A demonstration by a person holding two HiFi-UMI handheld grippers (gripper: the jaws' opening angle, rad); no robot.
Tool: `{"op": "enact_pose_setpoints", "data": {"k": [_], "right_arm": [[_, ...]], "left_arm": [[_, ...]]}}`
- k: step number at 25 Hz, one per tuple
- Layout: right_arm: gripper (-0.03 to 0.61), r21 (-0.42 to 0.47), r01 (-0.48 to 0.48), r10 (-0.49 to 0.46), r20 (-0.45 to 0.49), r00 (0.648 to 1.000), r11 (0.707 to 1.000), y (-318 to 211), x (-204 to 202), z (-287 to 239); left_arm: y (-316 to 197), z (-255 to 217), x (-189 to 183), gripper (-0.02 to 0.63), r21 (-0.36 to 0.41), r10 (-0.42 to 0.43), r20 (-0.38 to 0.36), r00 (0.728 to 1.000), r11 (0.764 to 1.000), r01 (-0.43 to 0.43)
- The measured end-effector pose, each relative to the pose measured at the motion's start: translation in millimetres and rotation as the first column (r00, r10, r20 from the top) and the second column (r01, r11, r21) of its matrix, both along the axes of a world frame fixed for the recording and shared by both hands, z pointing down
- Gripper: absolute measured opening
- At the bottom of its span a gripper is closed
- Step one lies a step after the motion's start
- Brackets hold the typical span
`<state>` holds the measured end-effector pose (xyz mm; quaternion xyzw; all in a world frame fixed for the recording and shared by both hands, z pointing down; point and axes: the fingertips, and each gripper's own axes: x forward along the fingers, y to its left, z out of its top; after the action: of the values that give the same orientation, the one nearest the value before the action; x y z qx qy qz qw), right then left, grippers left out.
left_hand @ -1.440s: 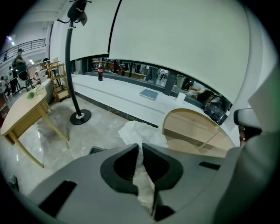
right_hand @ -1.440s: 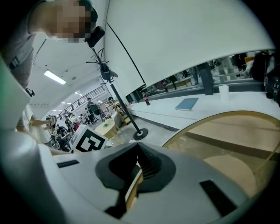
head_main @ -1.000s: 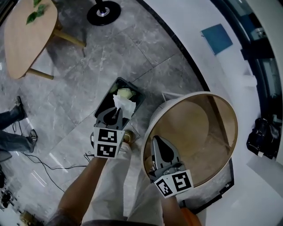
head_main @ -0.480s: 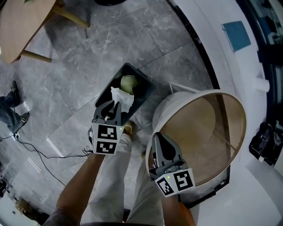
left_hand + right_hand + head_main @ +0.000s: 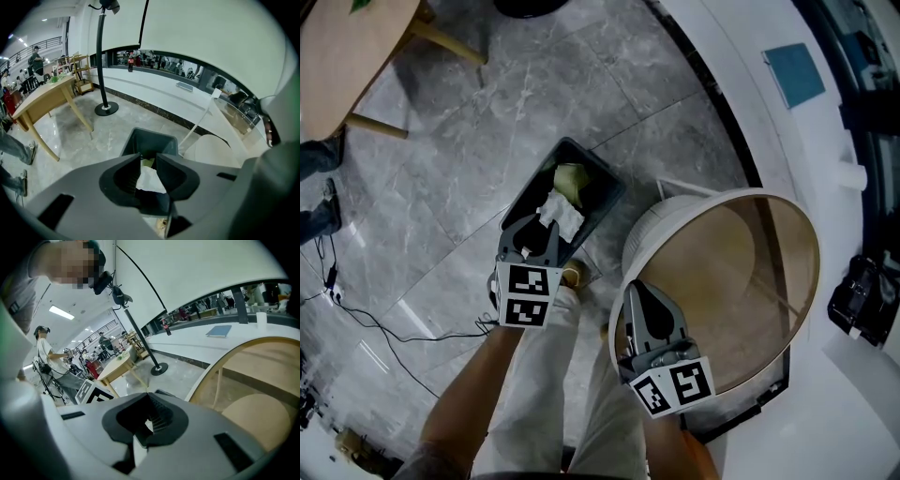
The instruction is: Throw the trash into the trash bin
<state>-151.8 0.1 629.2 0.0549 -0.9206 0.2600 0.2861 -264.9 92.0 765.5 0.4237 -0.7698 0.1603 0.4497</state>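
- Left claw (image 5: 540,229) is being held over the trash bin (image 5: 602,186), its jaws just being opened and pressing on nothing.
- Tissue (image 5: 561,214) is being seen lying inside the bin, just past the jaw tips.
- Right claw (image 5: 148,395) is being held closed, empty.

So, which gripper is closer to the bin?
Left. The left gripper hangs at the near edge of the bin, jaws just opened, tissue loose between them. The right gripper is off to the side, over the round table.
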Motion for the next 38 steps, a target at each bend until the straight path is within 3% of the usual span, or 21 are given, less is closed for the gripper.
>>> {"op": "enact_pose_setpoints", "data": {"k": [8, 10, 12, 23, 27, 32, 38], "right_arm": [[0.018, 0.01, -0.023, 0.023, -0.001, 1.0, 1.0, 1.1, 7.4, -4.1], [0.018, 0.016, -0.033, 0.033, 0.002, 0.999, 0.999, -0.2, 8.2, -8.1], [0.018, 0.022, -0.049, 0.048, 0.01, 0.999, 0.999, -1.8, 7.9, -14.3], [0.018, 0.018, -0.036, 0.035, 0.029, 0.999, 0.999, 7.9, 18.8, -53.8], [0.018, 0.009, -0.028, 0.028, 0.031, 0.999, 1.0, 13.7, 25.5, -87.7], [0.018, 0.03, -0.044, 0.043, 0.043, 0.998, 0.999, 5.1, 38.1, -153.5], [0.018, 0.07, -0.093, 0.084, 0.121, 0.989, 0.993, -9.7, 58.6, -258.1]], "left_arm": [[-2.0, -14.4, 2.6, 0.092, 0.022, 0.003, -0.002, 1.0, 1.0, -0.003], [-4.0, -22.0, 6.0, 0.034, 0.031, 0.01, -0.02, 1.0, 0.999, -0.009], [-5.6, -29.0, 10.4, 0.02, 0.04, 0.023, -0.046, 0.999, 0.999, -0.021], [-6.7, -92.6, 26.0, 0.02, 0.065, 0.031, -0.052, 0.998, 0.998, -0.027], [-10.3, -143.4, 36.7, 0.02, 0.1, 0.036, -0.05, 0.998, 0.994, -0.031], [-19.0, -232.6, 51.3, 0.02, 0.175, 0.105, -0.038, 0.994, 0.98, -0.097], [-33.6, -368.2, 81.4, 0.02, 0.288, 0.227, 0.058, 0.972, 0.929, -0.234]]}}
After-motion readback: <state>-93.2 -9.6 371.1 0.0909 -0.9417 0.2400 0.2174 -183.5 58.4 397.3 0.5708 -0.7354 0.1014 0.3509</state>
